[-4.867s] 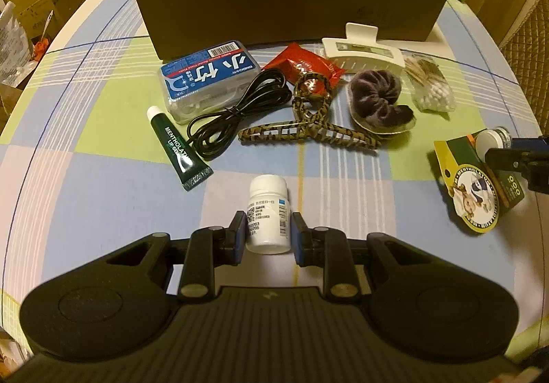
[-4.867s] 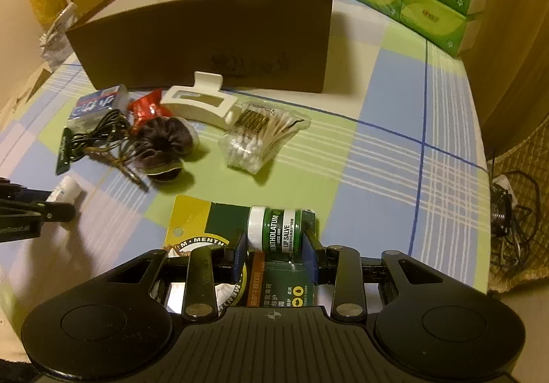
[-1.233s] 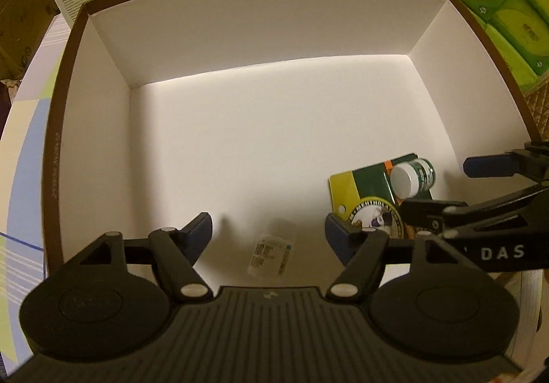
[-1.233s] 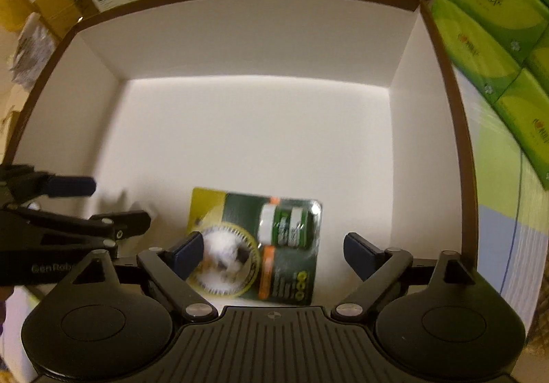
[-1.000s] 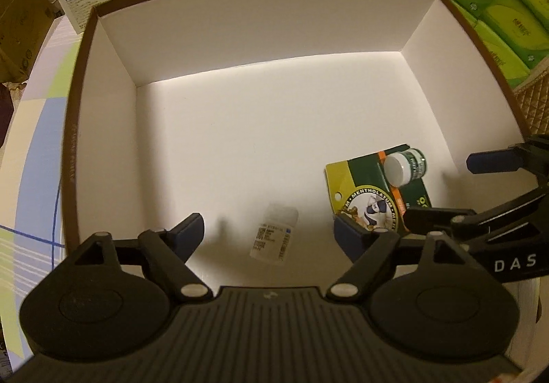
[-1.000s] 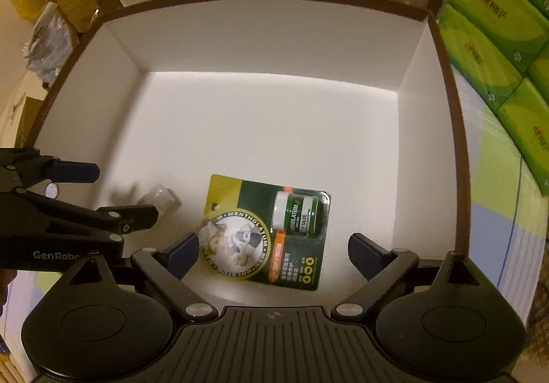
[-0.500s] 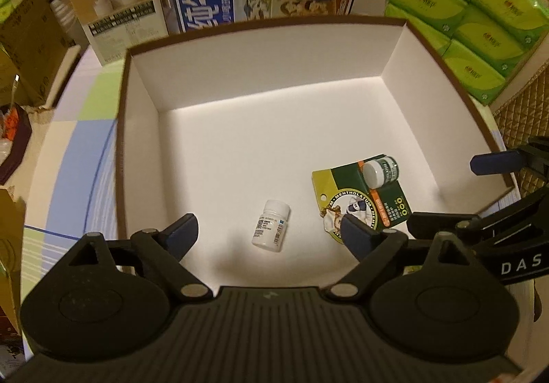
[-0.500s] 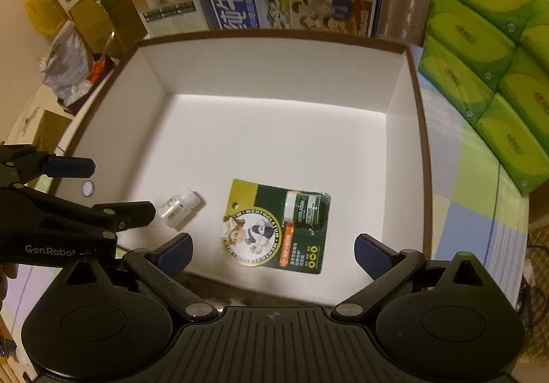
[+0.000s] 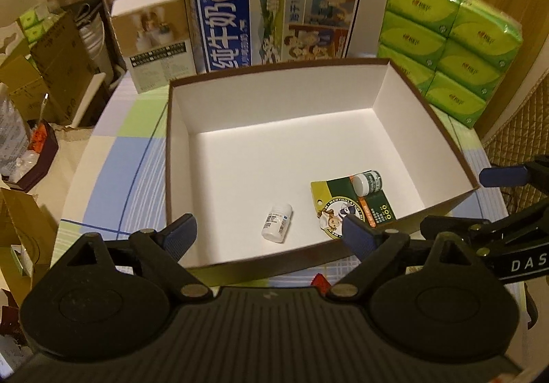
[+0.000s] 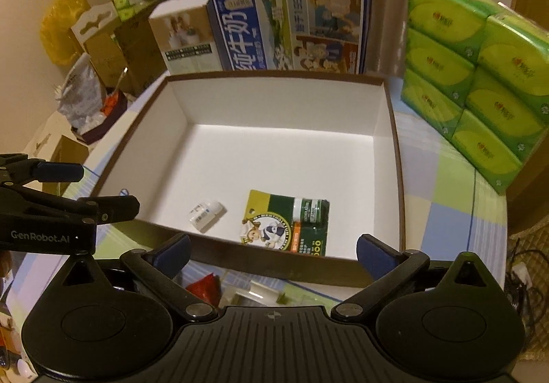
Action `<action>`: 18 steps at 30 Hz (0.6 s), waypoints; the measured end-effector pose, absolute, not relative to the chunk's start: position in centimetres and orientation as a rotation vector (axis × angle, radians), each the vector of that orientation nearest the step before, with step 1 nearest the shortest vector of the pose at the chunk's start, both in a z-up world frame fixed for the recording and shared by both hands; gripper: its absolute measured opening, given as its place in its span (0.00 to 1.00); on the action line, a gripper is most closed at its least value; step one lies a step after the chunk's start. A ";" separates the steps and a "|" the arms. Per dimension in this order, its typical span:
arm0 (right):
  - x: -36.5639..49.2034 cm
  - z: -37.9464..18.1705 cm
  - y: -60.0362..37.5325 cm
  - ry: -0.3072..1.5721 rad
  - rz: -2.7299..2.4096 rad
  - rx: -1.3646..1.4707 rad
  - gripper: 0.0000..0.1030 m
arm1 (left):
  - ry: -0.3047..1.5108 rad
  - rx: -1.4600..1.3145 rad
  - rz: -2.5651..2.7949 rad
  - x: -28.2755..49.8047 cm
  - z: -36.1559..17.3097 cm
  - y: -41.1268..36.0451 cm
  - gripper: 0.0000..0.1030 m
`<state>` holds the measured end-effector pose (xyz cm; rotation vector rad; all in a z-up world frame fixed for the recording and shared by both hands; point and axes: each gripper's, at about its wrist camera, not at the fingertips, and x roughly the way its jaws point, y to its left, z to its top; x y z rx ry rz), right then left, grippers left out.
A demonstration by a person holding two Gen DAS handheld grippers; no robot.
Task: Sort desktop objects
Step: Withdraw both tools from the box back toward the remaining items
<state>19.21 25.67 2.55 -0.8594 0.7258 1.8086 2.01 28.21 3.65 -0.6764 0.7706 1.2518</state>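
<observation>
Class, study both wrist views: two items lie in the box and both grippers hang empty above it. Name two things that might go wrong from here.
1. The left gripper and right gripper, both open, hang close together; they may collide.
2. Their fingers hang just above the box near wall; coming back for more items, one might clip it and shift the white bottle and lip-salve card.

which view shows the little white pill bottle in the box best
The left wrist view: the white pill bottle lies near centre, fully visible with cap and label sharp. In the right wrist view the white pill bottle sits lower left, blurrier and close to the box's near wall.
</observation>
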 end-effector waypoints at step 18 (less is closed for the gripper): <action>20.8 4.4 19.5 0.644 1.846 -0.763 0.98 | 0.681 -0.619 1.311 0.9 6.0 20.7 0.89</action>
